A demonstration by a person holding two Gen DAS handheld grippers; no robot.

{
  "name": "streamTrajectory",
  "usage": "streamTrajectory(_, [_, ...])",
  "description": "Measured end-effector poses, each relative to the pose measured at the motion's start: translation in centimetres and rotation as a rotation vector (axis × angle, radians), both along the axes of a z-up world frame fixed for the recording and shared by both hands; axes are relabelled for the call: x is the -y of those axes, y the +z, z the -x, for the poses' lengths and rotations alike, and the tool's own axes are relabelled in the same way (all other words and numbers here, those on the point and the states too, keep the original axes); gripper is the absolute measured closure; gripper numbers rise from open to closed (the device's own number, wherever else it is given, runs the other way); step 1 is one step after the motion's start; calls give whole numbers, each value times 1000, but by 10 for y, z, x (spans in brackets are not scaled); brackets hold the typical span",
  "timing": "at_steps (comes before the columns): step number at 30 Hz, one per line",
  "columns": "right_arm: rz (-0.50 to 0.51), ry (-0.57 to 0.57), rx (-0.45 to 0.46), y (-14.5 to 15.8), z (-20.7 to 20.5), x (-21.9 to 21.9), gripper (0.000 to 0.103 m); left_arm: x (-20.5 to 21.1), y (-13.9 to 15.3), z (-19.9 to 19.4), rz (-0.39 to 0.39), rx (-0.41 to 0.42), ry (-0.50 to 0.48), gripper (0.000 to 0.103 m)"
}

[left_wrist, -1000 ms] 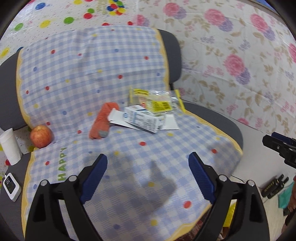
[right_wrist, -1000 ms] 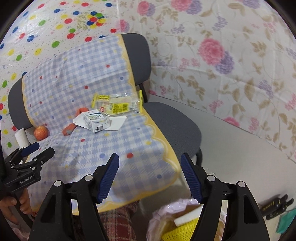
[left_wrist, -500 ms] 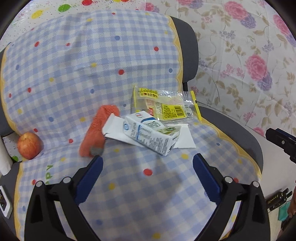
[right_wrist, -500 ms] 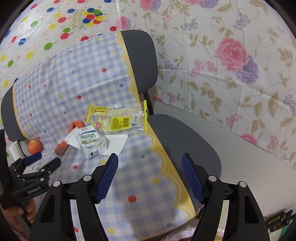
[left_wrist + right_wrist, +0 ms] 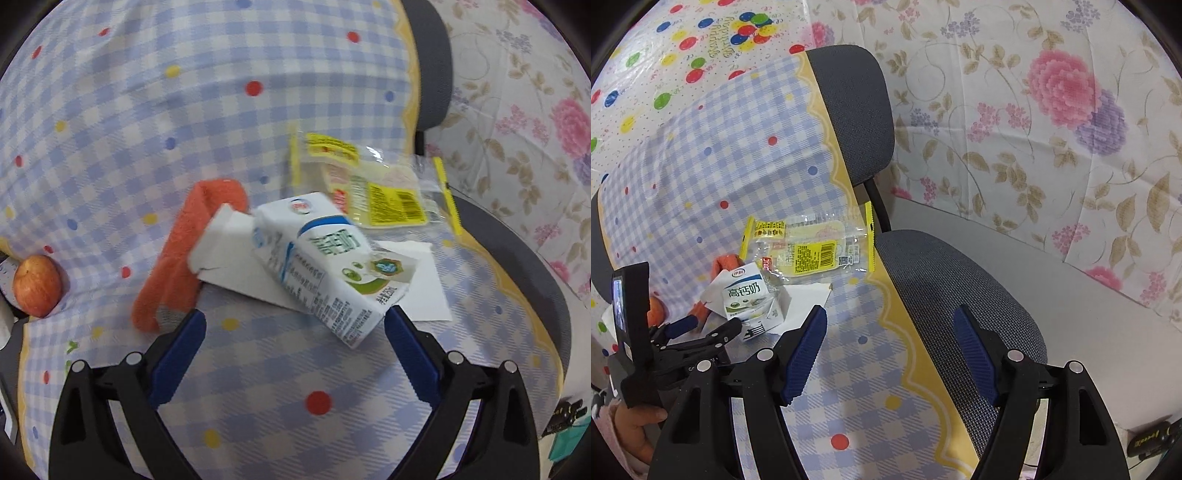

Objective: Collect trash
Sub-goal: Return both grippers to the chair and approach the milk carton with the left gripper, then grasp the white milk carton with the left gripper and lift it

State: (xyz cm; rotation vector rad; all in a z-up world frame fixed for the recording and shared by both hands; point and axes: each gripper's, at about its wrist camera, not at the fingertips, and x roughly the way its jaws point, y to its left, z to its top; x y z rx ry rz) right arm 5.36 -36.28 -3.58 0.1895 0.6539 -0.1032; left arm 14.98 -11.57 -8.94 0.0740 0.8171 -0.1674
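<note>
Milk carton (image 5: 325, 266) lies tipped on white paper (image 5: 417, 288) just ahead of the left gripper (image 5: 295, 325), whose jaws have just been opening and stand wide apart with nothing between them; an orange glove (image 5: 184, 258) sits ahead-left, a clear yellow wrapper (image 5: 373, 188) beyond. From the right wrist, the right gripper (image 5: 890, 325) hangs apart, empty, over the checked cloth (image 5: 849, 369); the carton (image 5: 750, 299) lies ahead-left.
</note>
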Motion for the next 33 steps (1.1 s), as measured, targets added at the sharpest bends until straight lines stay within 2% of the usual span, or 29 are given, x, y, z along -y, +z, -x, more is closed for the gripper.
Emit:
streamTrajectory(5, [-2, 19, 0, 0, -8, -9, 31, -42, 3, -12, -16, 15, 127, 9])
streamTrajectory(8, [-4, 33, 2, 1, -12, -16, 31, -61, 2, -18, 6, 3, 158, 9])
streamTrajectory(11, [-2, 44, 3, 2, -16, -20, 31, -61, 7, -12, 45, 28, 103, 9])
streamTrajectory(14, [-8, 46, 4, 3, -19, -21, 31, -41, 13, -1, 33, 76, -6, 7])
streamTrajectory(17, [-5, 49, 4, 4, -19, -20, 31, -16, 11, 1, 6, 91, -79, 7])
streamTrajectory(24, [-4, 29, -1, 5, -17, -10, 31, 11, -9, -21, -108, 23, -98, 9])
streamTrajectory(27, [-9, 25, -5, 4, -18, -7, 31, 13, -15, -31, -110, -21, -105, 17])
streamTrajectory(29, [-14, 28, -7, 3, -20, -8, 31, 12, -15, -36, -97, -40, -111, 28])
streamTrajectory(33, [-8, 42, -8, 3, -23, -13, 31, 0, -1, -27, -43, 17, -108, 30])
